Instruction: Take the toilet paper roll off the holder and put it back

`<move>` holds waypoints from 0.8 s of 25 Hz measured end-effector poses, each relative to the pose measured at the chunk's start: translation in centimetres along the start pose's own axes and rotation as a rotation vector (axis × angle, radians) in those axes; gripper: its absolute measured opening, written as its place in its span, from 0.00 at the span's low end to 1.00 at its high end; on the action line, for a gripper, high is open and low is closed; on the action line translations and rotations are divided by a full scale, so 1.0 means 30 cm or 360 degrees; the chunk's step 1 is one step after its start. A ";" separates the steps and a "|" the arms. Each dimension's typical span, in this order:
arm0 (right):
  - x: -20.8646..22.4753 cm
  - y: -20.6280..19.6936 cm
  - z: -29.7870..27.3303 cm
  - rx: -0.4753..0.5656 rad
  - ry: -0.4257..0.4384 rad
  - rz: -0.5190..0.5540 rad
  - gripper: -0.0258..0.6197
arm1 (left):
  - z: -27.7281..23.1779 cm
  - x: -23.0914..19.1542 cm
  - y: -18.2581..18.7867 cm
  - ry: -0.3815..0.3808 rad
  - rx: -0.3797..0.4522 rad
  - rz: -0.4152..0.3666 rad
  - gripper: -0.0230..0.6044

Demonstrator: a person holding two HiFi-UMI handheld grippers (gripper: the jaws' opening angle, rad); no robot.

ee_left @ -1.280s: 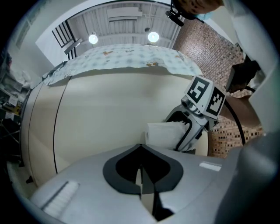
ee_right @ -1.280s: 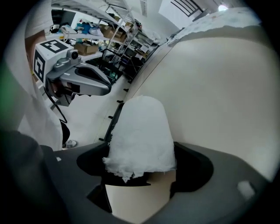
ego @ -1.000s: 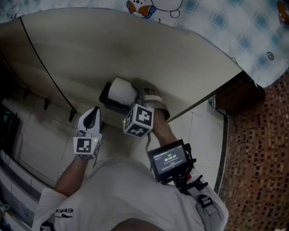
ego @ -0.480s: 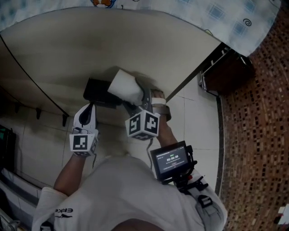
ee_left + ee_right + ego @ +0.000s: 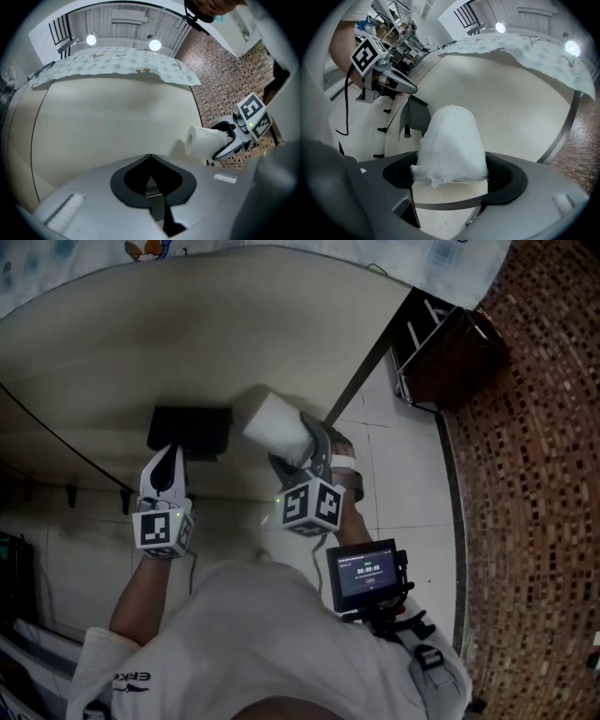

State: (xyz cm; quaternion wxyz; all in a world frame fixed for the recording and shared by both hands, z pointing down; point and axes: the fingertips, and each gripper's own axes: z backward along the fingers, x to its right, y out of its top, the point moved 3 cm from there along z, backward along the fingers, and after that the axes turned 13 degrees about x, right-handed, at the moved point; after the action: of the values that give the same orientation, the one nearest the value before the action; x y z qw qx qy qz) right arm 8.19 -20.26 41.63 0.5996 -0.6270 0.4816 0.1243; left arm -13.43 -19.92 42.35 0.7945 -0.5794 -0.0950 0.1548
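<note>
Right gripper view has the right gripper (image 5: 452,180) with its jaws spread wide and clamped on the roll (image 5: 450,140), one pad on each flank; a ragged sheet end hangs over the near side. Beyond the roll stands the holder (image 5: 415,117), fixed to the beige wall (image 5: 511,103) and bare. The roll is held in the air, well apart from it. In the head view the roll lies to the right of the holder, off the wall.

The left gripper (image 5: 149,180) has its jaws pressed together with nothing between them. It points level and, in the head view, sits just below the holder without touching it.

My reading is that the taking-off half is done and the putting-back half is due. That calls for carrying the roll back toward the holder, with its open core facing the holder's bar, then sliding it on before the jaws let go. The bar itself is hard to make out. A skewed approach could crush the soft paper or snag the loose end.
</note>
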 end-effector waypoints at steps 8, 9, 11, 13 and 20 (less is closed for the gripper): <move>-0.076 -0.079 0.004 -0.0065 0.0075 -0.0025 0.72 | 0.014 0.002 -0.028 -0.0001 -0.0031 -0.0013 0.04; -0.091 -0.086 0.002 -0.0070 0.0097 -0.0029 0.72 | 0.020 -0.001 -0.035 0.0003 -0.0043 -0.0020 0.04; -0.128 -0.098 -0.005 -0.0076 0.0147 -0.0023 0.72 | 0.039 -0.009 -0.049 0.0014 -0.0068 -0.0030 0.04; -0.171 -0.114 -0.013 -0.0090 0.0199 -0.0005 0.72 | 0.062 -0.019 -0.064 0.0029 -0.0096 -0.0039 0.04; -0.298 -0.153 -0.038 -0.0172 0.0373 0.0034 0.72 | 0.118 -0.044 -0.107 0.0051 -0.0183 -0.0062 0.04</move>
State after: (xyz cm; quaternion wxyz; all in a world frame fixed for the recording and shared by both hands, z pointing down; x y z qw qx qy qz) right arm 6.65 -18.04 51.36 0.5032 -0.6634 0.5476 0.0824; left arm -15.40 -18.14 46.53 0.7641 -0.6247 -0.1024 0.1245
